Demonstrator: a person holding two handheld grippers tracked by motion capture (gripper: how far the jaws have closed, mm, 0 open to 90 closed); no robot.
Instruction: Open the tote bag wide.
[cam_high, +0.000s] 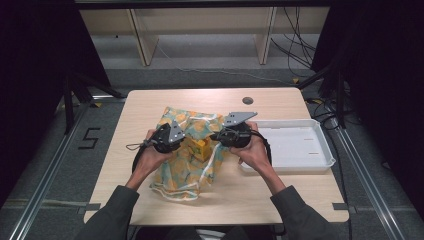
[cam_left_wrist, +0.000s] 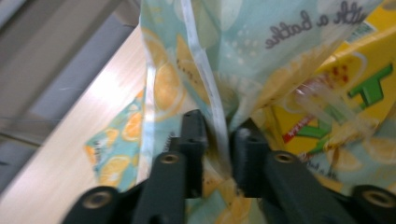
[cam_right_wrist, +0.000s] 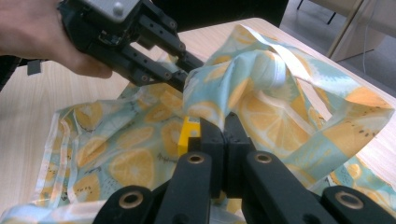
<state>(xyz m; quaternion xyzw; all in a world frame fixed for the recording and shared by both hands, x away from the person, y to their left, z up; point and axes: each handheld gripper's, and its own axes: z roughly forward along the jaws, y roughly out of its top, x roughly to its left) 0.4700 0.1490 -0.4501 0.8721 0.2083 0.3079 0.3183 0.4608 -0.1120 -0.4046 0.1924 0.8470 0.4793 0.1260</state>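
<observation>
Bag (cam_high: 187, 155), lemon-print plastic, is lying near the middle of the wooden table (cam_high: 280, 195), its mouth being held up between both hands. Left gripper (cam_left_wrist: 218, 140) is pinching the bag's white-striped rim, film caught between its nearly closed jaws. Right gripper (cam_right_wrist: 223, 135) is sitting with jaws pressed together on the opposite edge of the bag, fabric bunching above the tips. Yellow box (cam_left_wrist: 355, 88) with green lettering is showing inside the bag, between the two grippers. White tray (cam_high: 300, 145) is resting to the right, just beside the right hand (cam_high: 255, 152).
</observation>
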